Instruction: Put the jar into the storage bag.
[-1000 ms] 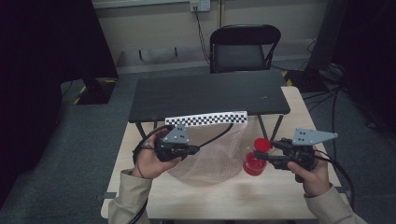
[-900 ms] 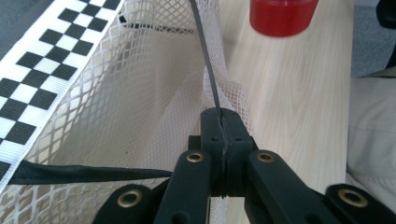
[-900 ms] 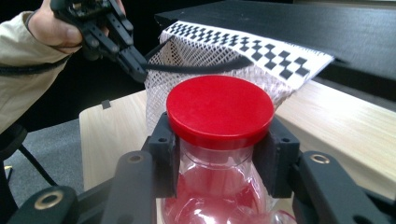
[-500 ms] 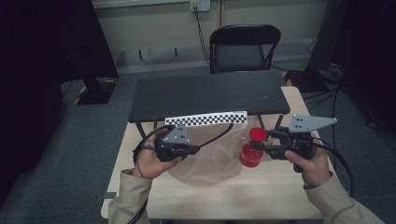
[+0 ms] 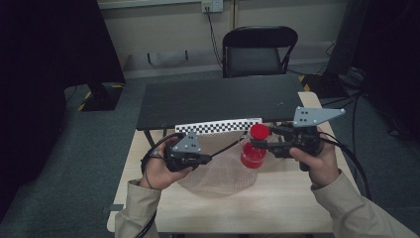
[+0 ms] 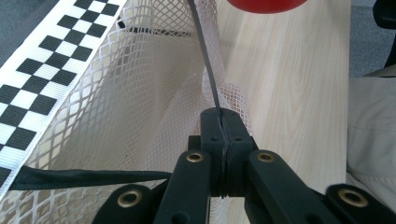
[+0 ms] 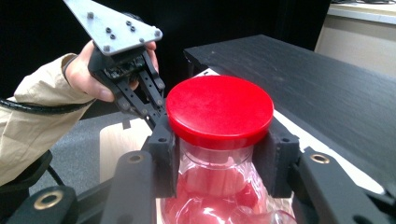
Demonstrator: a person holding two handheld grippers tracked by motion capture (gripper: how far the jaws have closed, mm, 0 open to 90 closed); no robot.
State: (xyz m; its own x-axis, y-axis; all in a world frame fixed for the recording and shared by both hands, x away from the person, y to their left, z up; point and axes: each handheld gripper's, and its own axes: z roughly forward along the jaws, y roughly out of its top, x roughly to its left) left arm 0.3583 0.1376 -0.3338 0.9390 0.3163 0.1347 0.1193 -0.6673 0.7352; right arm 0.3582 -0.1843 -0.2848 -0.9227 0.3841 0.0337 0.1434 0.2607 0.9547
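A clear jar with a red lid and red contents hangs above the wooden table, held at the neck. My right gripper is shut on it just under the lid, one jaw on each side. A white mesh bag lies on the table left of the jar. My left gripper is shut on the bag's thin black strap, which runs up from the closed tips across the mesh. The jar's red underside shows above the bag's mouth.
A black-and-white checkered strip lies along the wooden table's far edge. Behind it stands a dark table, then a black folding chair. Cables trail from both grippers. The person's sleeves come in from below.
My right gripper has risen with the jar and shifted left toward the mesh bag. The left gripper has stayed put on the strap.
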